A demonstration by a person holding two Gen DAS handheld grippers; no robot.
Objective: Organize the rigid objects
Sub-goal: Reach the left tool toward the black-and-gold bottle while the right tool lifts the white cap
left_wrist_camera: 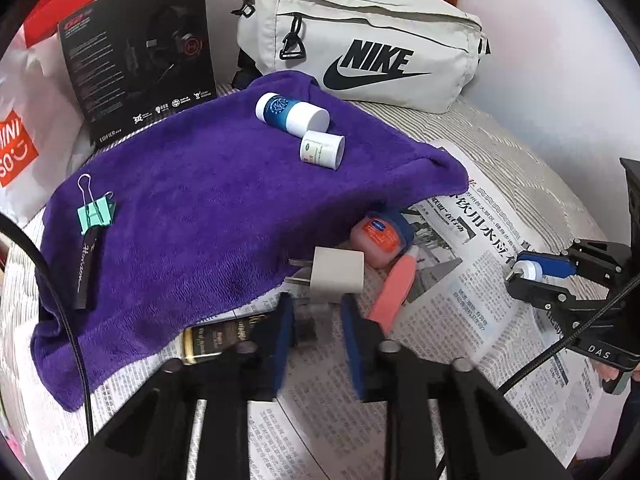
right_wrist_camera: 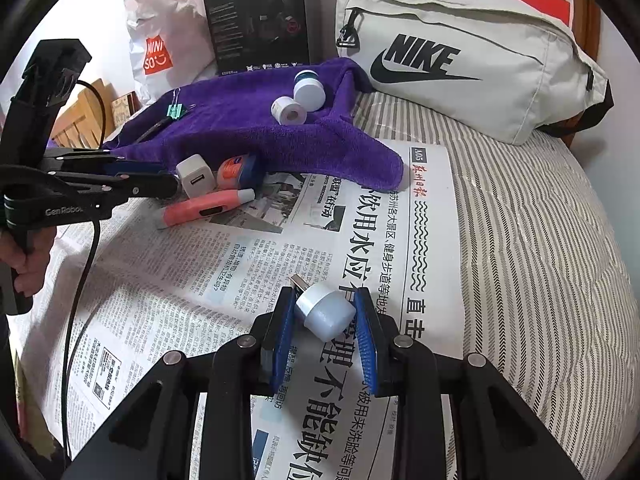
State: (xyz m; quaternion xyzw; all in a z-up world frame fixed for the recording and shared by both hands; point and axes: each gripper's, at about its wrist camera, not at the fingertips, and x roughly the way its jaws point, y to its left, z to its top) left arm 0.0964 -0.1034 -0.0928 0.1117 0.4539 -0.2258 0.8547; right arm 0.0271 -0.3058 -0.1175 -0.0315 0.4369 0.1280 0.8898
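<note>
My left gripper (left_wrist_camera: 316, 304) is shut on a white charger plug (left_wrist_camera: 338, 276) at the purple towel's (left_wrist_camera: 192, 208) front edge; the right wrist view shows that gripper (right_wrist_camera: 174, 178) touching the plug (right_wrist_camera: 196, 178). My right gripper (right_wrist_camera: 324, 294) is shut on a small white USB lamp (right_wrist_camera: 328, 312) above the newspaper (right_wrist_camera: 224, 272). A pink-lidded jar (left_wrist_camera: 380, 240) and a pink pen-like tool (left_wrist_camera: 394, 288) lie beside the plug. On the towel rest a blue-and-white bottle (left_wrist_camera: 292, 114), a small white jar (left_wrist_camera: 322, 148), a green binder clip (left_wrist_camera: 96, 214) and a black strip (left_wrist_camera: 86, 268).
A dark gold-labelled bottle (left_wrist_camera: 216, 340) lies partly under the towel's near edge. A grey Nike bag (left_wrist_camera: 360, 40), a black headset box (left_wrist_camera: 136, 52) and a white shopping bag (right_wrist_camera: 160, 40) line the back. Striped bedding (right_wrist_camera: 520, 240) extends to the right.
</note>
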